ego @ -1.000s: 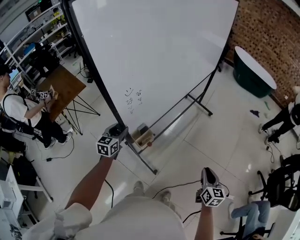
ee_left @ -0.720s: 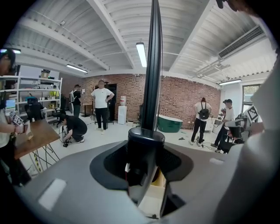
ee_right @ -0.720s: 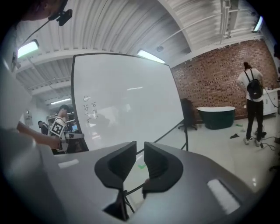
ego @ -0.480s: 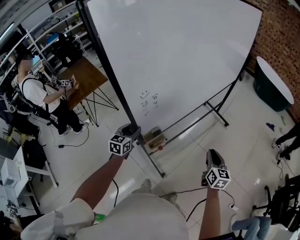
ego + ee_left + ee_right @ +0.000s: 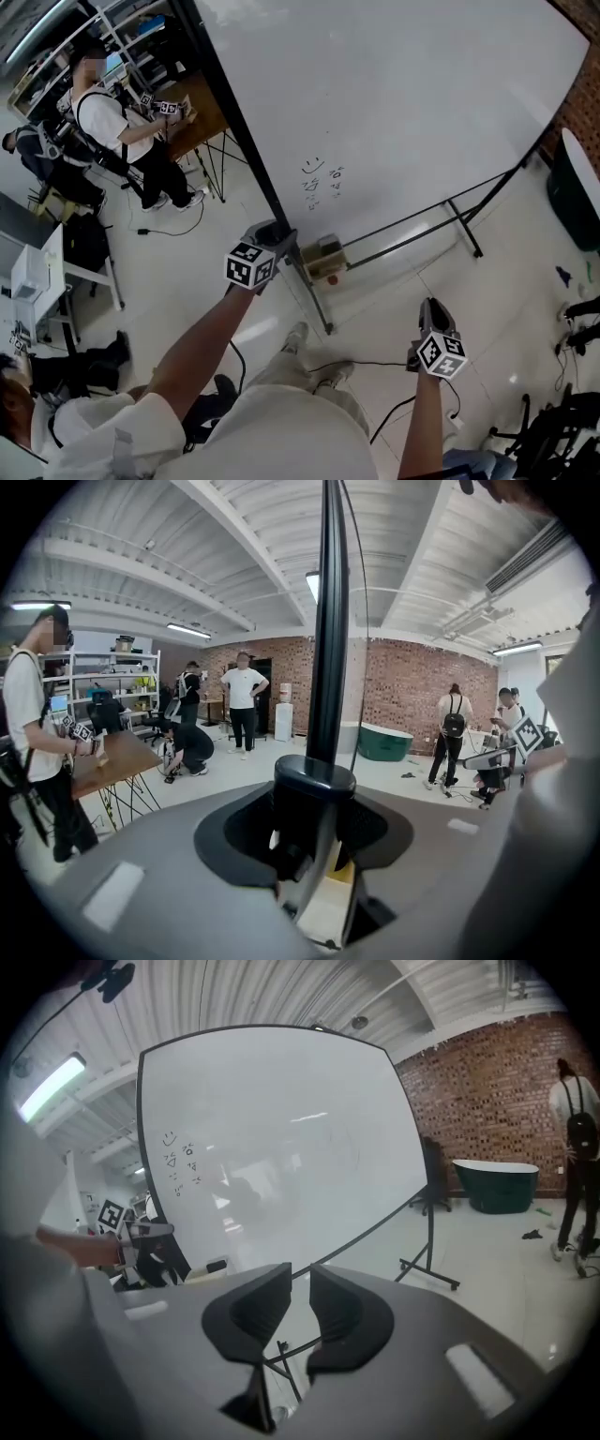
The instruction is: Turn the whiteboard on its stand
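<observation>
We are clamping our left gripper [image 5: 275, 234] on the whiteboard frame [image 5: 328, 621], with its jaws closed against the black upright at the board's lower left corner. The whiteboard [image 5: 403, 112] is standing on its stand [image 5: 309, 295] on the pale tiled floor, with small marker scribbles [image 5: 321, 183] near that corner. We are holding our right gripper [image 5: 429, 307] low and well apart from the board. Its jaws are only slightly parted, with nothing between them.
</observation>
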### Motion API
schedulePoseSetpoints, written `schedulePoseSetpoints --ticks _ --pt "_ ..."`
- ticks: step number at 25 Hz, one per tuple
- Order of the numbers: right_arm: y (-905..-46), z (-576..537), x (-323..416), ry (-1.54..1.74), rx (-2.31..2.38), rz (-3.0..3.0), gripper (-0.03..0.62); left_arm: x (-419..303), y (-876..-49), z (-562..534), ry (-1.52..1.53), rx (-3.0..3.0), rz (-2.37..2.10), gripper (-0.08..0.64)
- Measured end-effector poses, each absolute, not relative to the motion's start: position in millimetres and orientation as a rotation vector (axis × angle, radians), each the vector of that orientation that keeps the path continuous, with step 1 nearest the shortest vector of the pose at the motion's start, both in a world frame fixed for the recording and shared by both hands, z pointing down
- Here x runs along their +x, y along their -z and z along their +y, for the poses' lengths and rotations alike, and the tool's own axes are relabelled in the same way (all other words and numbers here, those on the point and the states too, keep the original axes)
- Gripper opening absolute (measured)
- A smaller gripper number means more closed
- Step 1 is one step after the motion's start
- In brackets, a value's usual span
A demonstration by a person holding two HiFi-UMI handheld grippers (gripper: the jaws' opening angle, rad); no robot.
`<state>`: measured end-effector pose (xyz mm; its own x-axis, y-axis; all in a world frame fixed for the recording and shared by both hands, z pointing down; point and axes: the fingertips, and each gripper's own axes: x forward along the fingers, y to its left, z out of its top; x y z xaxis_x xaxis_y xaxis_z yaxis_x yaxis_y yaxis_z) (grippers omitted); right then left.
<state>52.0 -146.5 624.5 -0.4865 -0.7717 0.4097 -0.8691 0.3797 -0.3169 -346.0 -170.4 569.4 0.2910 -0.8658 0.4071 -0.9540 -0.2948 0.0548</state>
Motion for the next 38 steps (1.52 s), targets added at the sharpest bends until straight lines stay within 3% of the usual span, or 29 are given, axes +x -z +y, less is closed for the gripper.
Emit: schedulePoseSetpoints --ticks 8,21,29,38 --pt "-600 -136 -9 -0.745 1.452 -2.513 0.098 -349 -568 -98 -0.387 2.239 -1.644 0.201" --pt "-566 -134 -137 -0.824 1.345 -2.580 0.100 -340 -566 -47 -0.392 2.251 -1.618 0.204" --pt "-576 -59 -131 -0.783 1.300 -2.553 0.095 -338 -569 -6 -0.401 2.248 -1.608 0.206" --pt "-572 -7 -74 -0.835 1.251 -2.616 0.082 -333 -564 35 -0.393 2.210 -1.636 0.206"
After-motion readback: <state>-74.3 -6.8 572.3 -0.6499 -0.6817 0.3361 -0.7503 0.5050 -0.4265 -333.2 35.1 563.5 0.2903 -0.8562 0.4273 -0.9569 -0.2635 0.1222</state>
